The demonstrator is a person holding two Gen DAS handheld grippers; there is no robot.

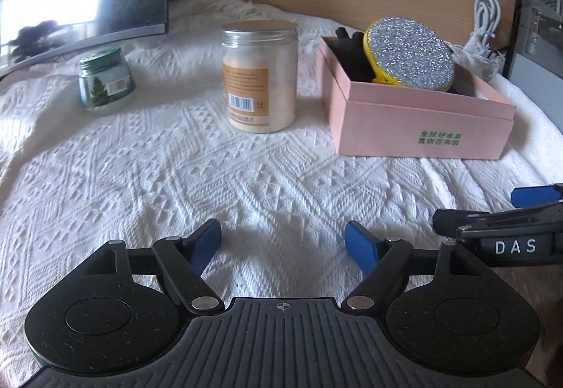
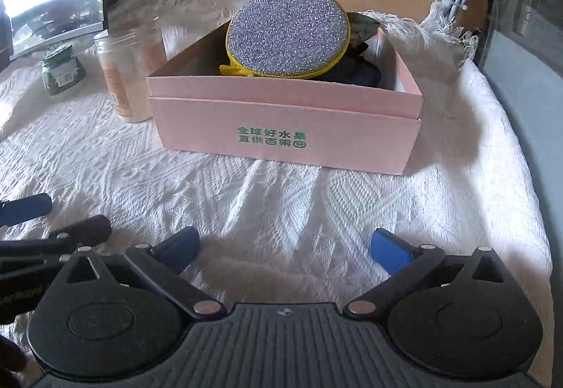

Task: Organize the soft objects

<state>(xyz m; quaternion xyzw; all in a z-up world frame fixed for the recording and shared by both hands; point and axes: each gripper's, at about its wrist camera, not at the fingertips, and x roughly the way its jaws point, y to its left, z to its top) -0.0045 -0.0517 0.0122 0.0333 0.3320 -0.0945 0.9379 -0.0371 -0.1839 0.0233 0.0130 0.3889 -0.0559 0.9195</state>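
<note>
The left gripper (image 1: 283, 243) and right gripper (image 2: 285, 247) both had fingers spread wide, holding nothing, low over the white blanket (image 1: 211, 170). The round sparkly sponge (image 2: 288, 32) leaned at 12 o'clock on dark cloth (image 2: 362, 75) inside the pink box (image 2: 285, 138), probably put there to stay tidy. The jars stood outside, likely because they are hard.

Both cameras sit low over the white knitted cloth (image 1: 211, 177), each looking forward along its own jaws toward the wooden back panel. The left wrist view stands left of the pink box (image 1: 418, 120) and farther back; the right wrist view faces it squarely, nearer. Both share the box, the tall jar (image 1: 260, 75) and the small green jar (image 1: 105, 85).
</note>
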